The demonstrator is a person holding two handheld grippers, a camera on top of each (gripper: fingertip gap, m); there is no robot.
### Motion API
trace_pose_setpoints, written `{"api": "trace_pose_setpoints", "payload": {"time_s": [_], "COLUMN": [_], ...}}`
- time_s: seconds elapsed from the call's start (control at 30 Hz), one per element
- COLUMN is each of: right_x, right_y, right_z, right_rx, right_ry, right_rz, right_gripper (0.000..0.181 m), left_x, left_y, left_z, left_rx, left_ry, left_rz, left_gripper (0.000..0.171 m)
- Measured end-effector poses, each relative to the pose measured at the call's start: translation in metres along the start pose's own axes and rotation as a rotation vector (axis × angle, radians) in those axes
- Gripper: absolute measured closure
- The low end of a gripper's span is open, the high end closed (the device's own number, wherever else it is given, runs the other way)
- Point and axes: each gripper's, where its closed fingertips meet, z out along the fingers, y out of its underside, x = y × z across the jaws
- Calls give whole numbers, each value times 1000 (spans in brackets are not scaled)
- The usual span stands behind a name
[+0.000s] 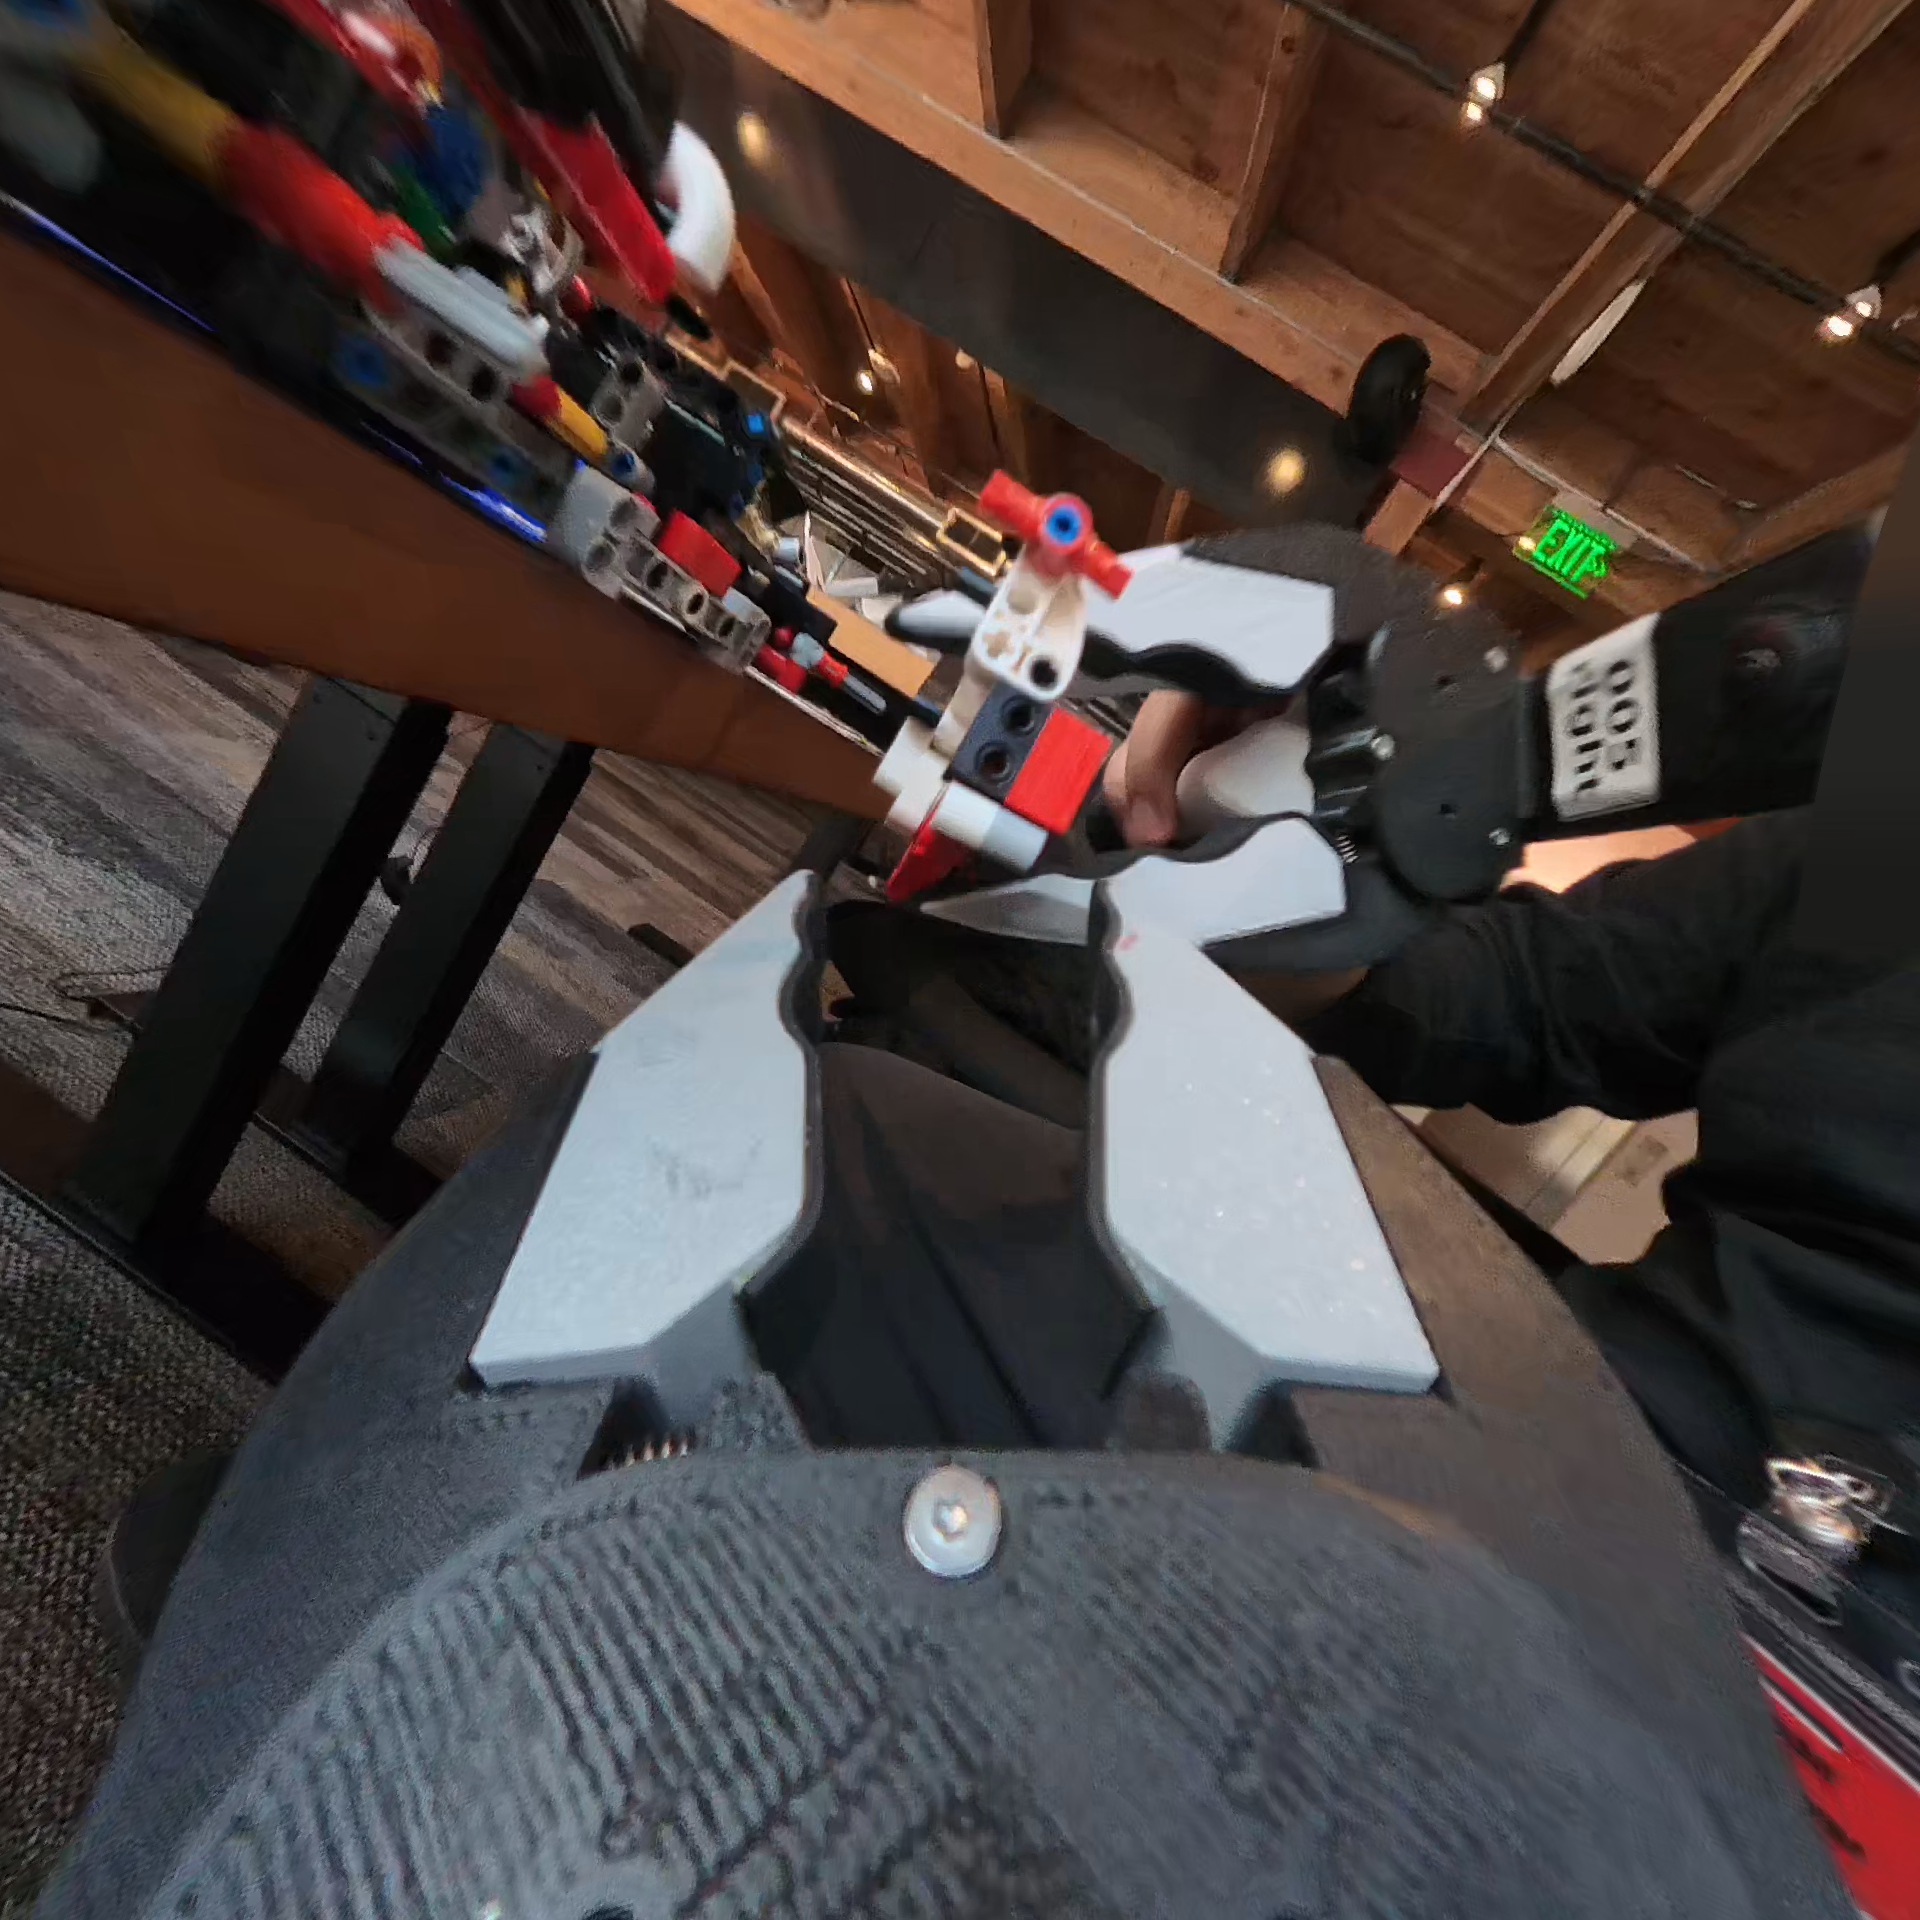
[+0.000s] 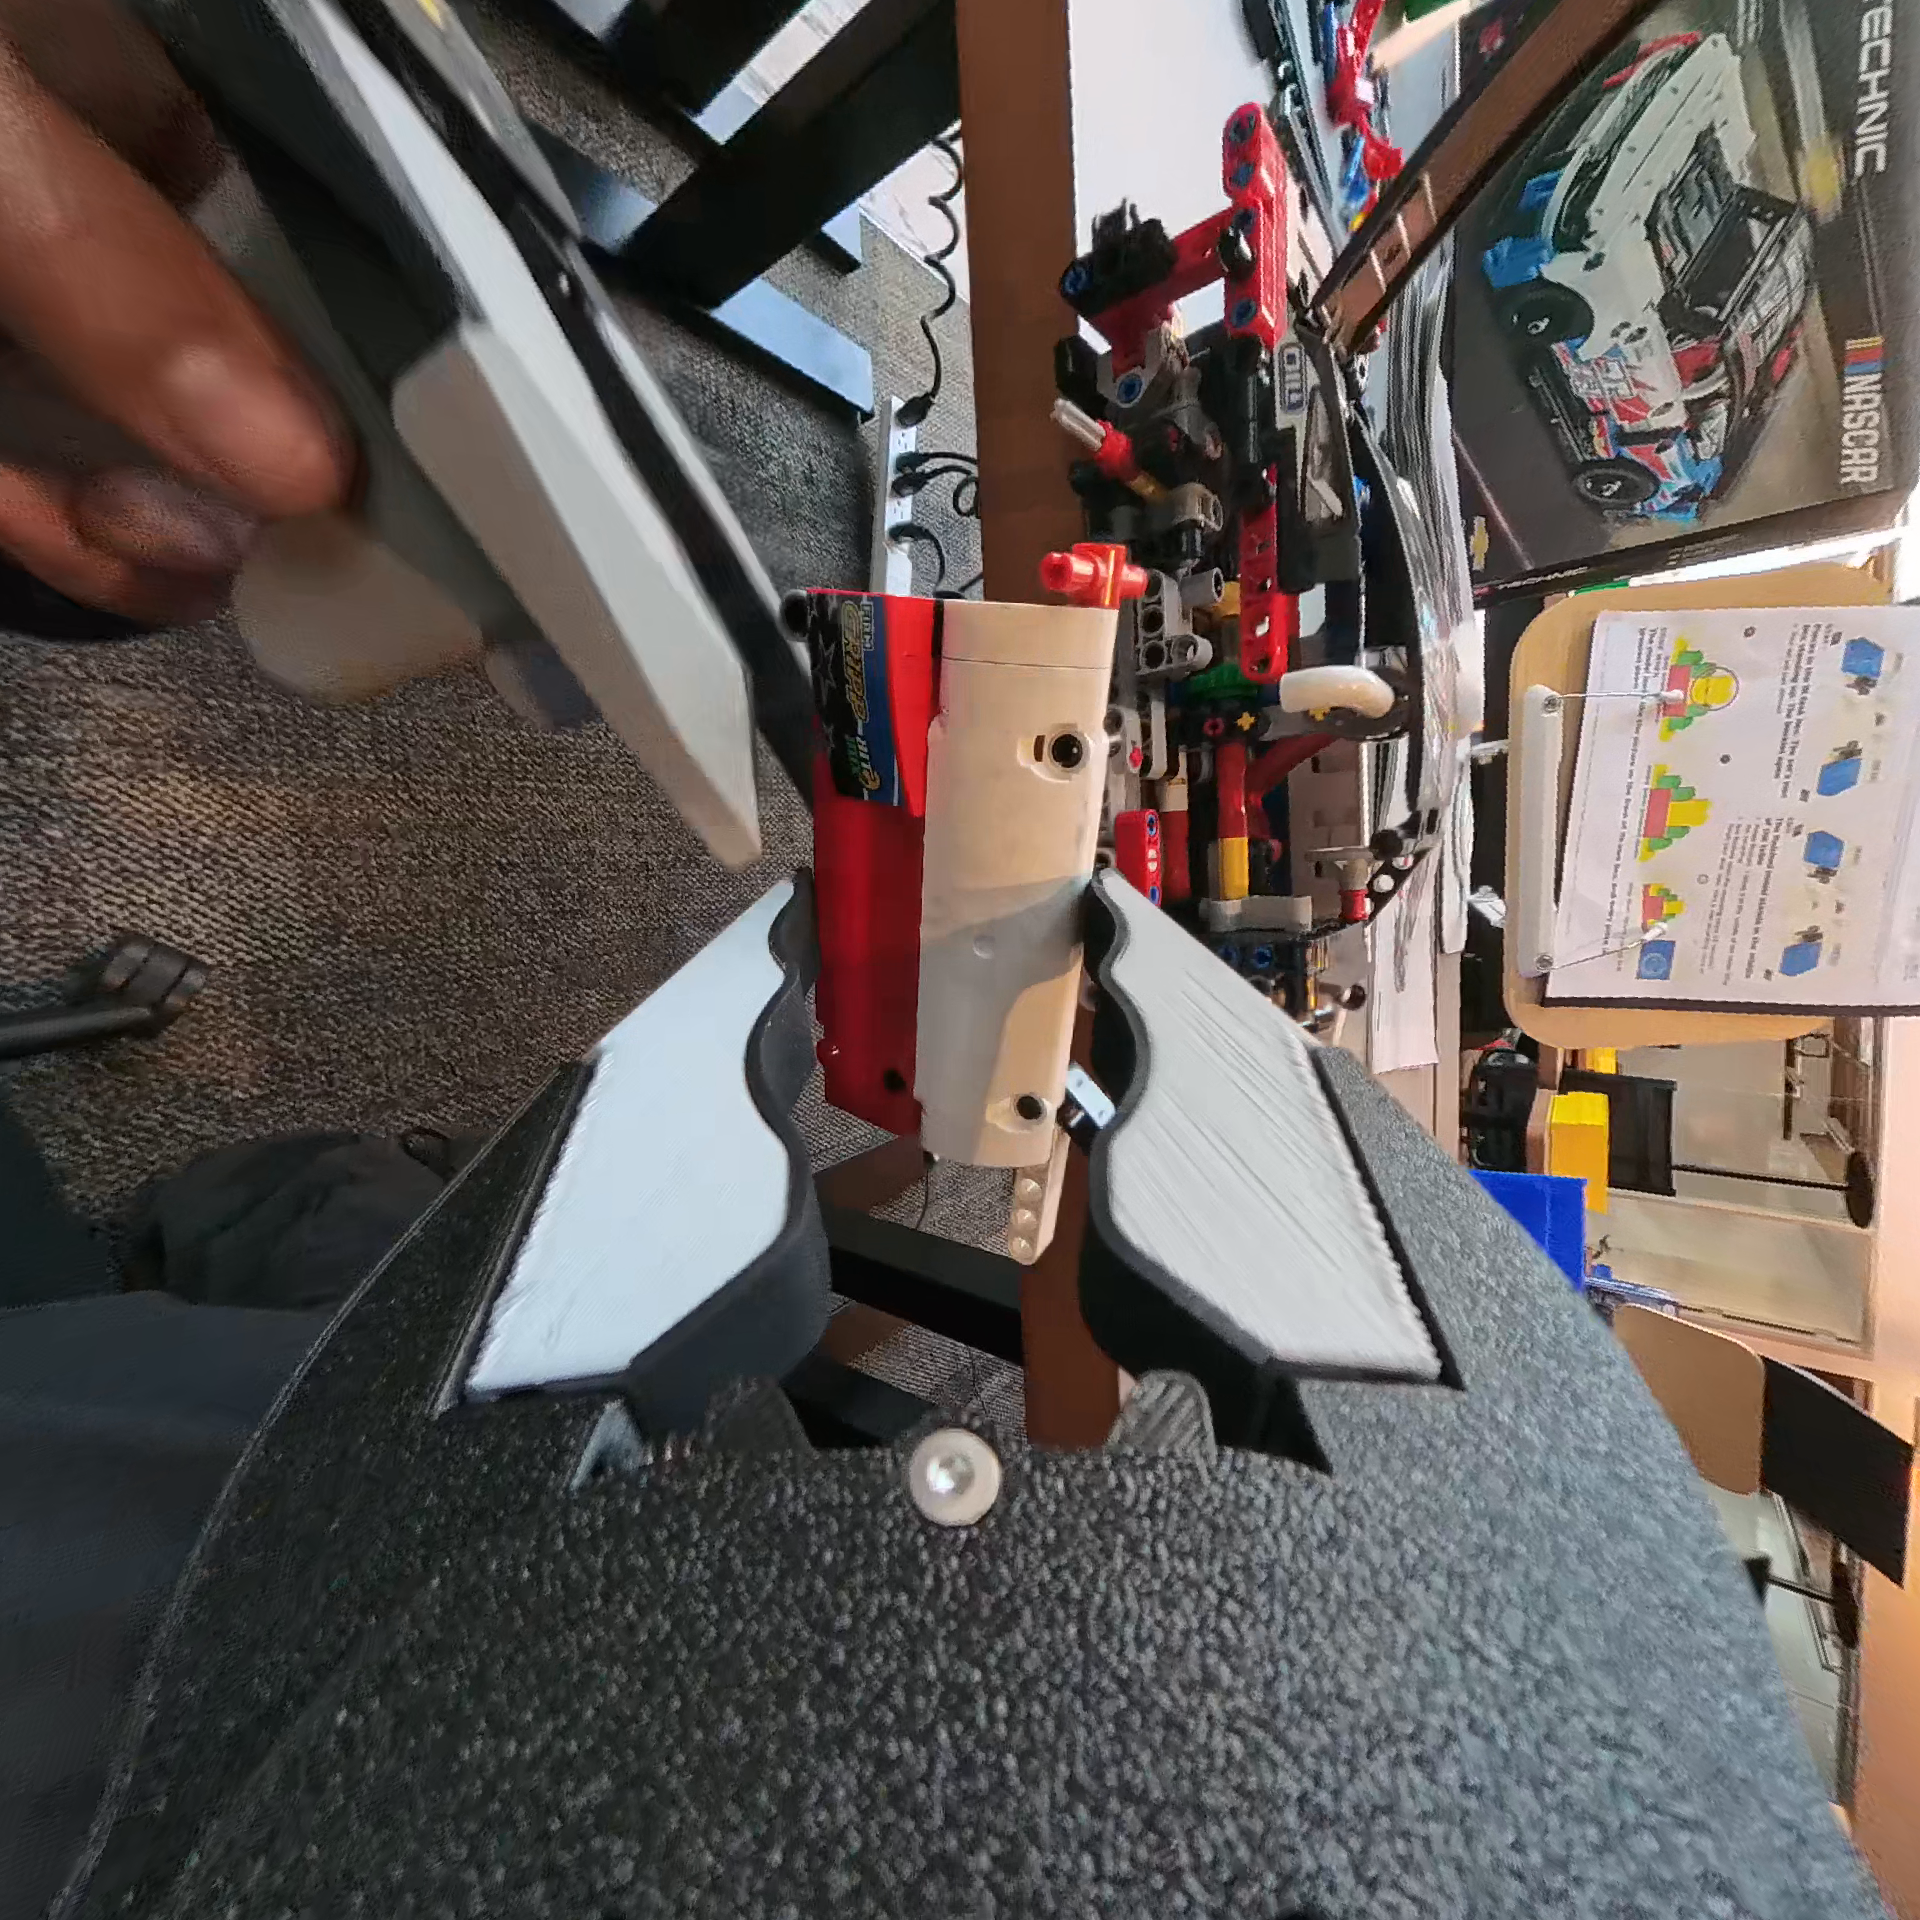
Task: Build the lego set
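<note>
My right gripper (image 2: 951, 904) is shut on a small red and white lego panel assembly (image 2: 997, 810) with a red pin on top, held in the air off the table edge. In the left wrist view the assembly (image 1: 997, 717) sits in the right gripper (image 1: 1039, 727), and a black block shows on its side. My left gripper (image 1: 956, 914) is open and empty, its tips just below the assembly's red point. It also shows in the right wrist view (image 2: 582, 540), held by a hand just left of the assembly. The part-built lego car (image 2: 1236, 499) stands on the table.
The brown wooden table (image 1: 260, 520) carries the car build (image 1: 499, 353) and loose parts along its edge. A lego set box (image 2: 1714, 260) and a printed instruction sheet (image 2: 1745, 810) lie beyond the car. Black table legs (image 1: 260, 935) stand on grey carpet below. The grippers are tip to tip, or close to it.
</note>
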Motion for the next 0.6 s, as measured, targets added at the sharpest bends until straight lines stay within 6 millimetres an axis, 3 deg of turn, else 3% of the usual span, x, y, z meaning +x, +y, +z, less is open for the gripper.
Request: {"api": "trace_pose_setpoints", "payload": {"time_s": [0.07, 0.2, 0.27, 0.47, 0.6], "right_x": [-2, -4, 1, 8, 8], "right_y": [-3, -1, -1, 4, 7], "right_z": [0, 8, 12, 28, 35], "right_rx": [-15, -70, -69, -67, -86], "right_ry": [-22, -59, -45, -78, -94], "right_rz": [1, 23, 27, 76, 70], "right_gripper": [132, 132, 132, 133, 133], "left_x": [3, 21, 16, 0, -7], "left_y": [-3, -35, -42, -50, -49], "left_z": [8, 17, 17, 12, 11], "left_rx": [36, 217, 263, 306, 336], "left_ry": [21, 140, 128, 339, 310], "left_rz": [20, 59, 116, -4, 22], "left_gripper": [124, 146, 149, 149, 149]}}
